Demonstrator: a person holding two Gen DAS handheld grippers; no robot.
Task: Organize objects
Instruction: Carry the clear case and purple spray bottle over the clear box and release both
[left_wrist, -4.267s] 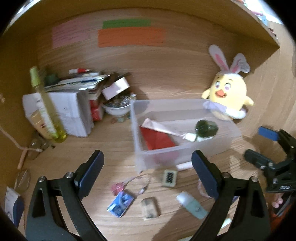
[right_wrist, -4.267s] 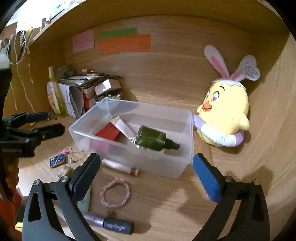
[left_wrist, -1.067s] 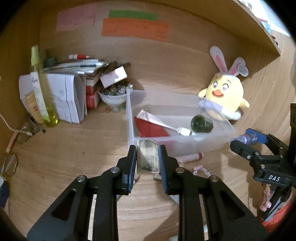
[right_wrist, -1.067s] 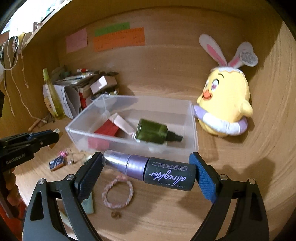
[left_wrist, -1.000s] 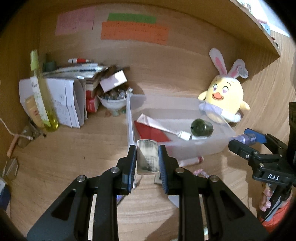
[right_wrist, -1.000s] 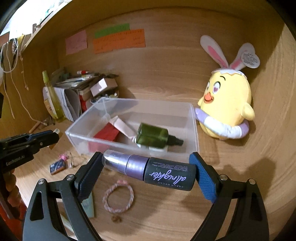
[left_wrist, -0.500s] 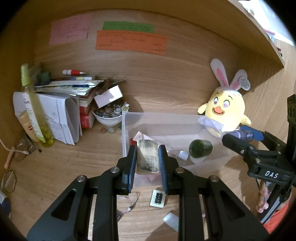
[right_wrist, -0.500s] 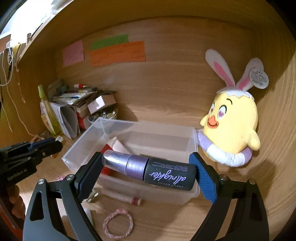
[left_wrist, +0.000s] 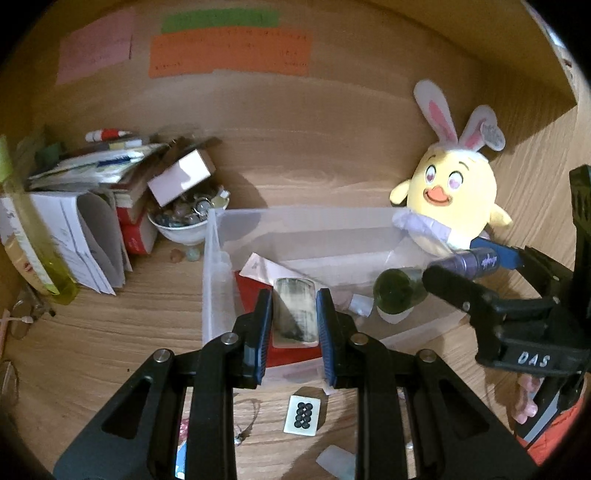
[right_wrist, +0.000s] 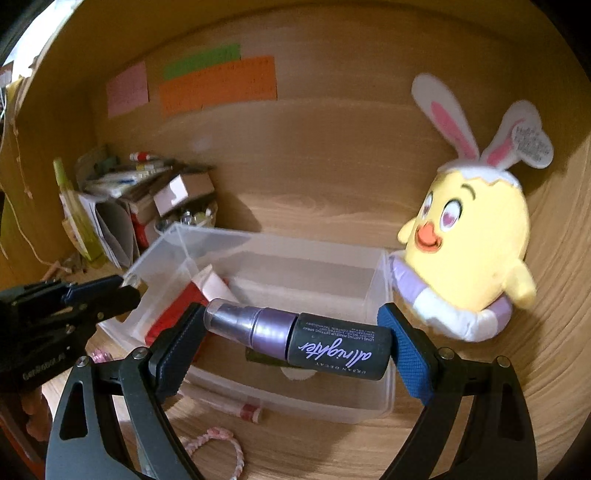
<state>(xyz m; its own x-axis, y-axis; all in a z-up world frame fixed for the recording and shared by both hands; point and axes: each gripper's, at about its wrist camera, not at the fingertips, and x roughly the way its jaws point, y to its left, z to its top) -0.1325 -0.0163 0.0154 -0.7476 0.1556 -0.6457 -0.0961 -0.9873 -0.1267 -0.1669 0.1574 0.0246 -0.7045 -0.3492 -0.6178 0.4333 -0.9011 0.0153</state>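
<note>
Wood-grain desk surface (left_wrist: 110, 332) runs into a wooden back wall (right_wrist: 332, 166). Pink note (left_wrist: 96, 55), green strip (left_wrist: 221, 18) and orange note (left_wrist: 229, 53) stuck across top centre-left of the left view. Shelf underside (left_wrist: 480, 44) overhangs upper right. Warm, dim light; dark frame edges.

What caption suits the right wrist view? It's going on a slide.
Right tool holds a purple spray bottle crosswise above the clear bin, yellow bunny-eared plush beside it.

Clear plastic bin (right_wrist: 380, 373), wood-grain desk (left_wrist: 92, 332)
</note>
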